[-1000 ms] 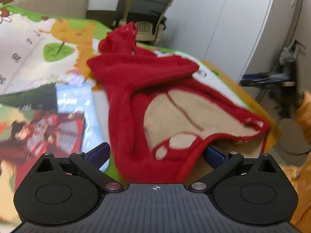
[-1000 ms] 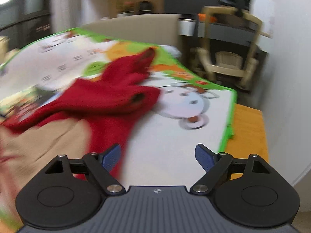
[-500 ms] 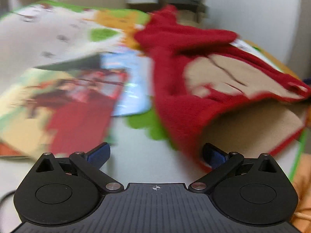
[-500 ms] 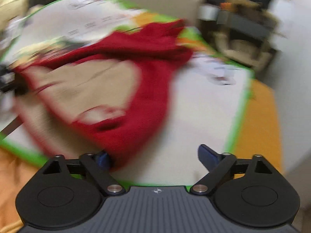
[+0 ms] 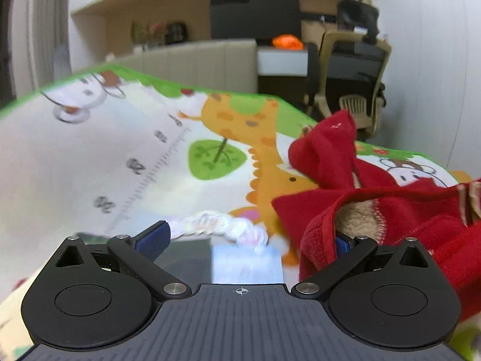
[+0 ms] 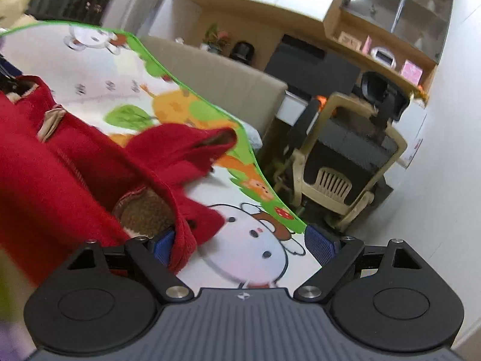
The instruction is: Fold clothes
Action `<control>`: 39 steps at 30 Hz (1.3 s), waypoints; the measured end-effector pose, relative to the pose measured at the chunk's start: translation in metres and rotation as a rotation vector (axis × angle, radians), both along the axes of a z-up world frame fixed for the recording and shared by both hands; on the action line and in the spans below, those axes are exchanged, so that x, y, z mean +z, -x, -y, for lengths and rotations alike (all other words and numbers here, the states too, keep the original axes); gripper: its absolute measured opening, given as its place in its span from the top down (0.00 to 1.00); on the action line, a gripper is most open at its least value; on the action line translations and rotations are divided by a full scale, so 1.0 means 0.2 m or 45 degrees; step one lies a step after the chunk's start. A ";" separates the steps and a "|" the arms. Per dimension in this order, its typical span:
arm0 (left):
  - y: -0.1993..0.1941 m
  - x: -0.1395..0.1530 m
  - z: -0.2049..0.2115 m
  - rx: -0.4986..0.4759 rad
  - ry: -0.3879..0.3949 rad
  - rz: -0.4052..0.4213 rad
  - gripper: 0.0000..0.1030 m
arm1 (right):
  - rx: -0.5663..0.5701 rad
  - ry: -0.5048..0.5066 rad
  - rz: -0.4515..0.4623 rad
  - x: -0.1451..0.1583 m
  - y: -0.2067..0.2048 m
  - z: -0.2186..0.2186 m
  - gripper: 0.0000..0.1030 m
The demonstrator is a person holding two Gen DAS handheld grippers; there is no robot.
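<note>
A red fleece garment point(image 5: 390, 207) with beige lining lies bunched on the cartoon play mat point(image 5: 90, 156), at the right of the left wrist view. My left gripper point(image 5: 246, 237) is open; the garment's edge drapes over its right finger point(image 5: 341, 242), and nothing is between the jaws. In the right wrist view the red garment point(image 6: 60, 174) fills the left side, one sleeve point(image 6: 186, 144) pointing away. My right gripper point(image 6: 240, 243) is open too. The hem hangs over its left finger point(image 6: 163, 245).
A light blue booklet point(image 5: 246, 264) and a white crumpled cloth point(image 5: 216, 225) lie on the mat just ahead of the left gripper. Beyond the mat's green edge point(image 6: 258, 165) stand a beige padded panel point(image 6: 225, 78) and an office chair point(image 6: 345, 162).
Both grippers swung and tilted up, so the views now look across the mat to the room. The garment went from lying flat ahead to hanging over one finger of each gripper.
</note>
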State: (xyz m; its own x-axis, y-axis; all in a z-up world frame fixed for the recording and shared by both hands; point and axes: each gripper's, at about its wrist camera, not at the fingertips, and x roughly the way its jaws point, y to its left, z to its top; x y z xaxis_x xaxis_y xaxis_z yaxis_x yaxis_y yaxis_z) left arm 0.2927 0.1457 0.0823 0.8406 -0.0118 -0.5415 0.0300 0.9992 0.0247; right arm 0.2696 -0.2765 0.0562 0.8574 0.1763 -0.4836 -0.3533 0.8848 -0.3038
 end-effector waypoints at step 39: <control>-0.07 -0.28 0.06 -0.147 0.495 -0.166 0.36 | 0.097 -0.863 -0.290 -0.04 -0.10 0.38 0.16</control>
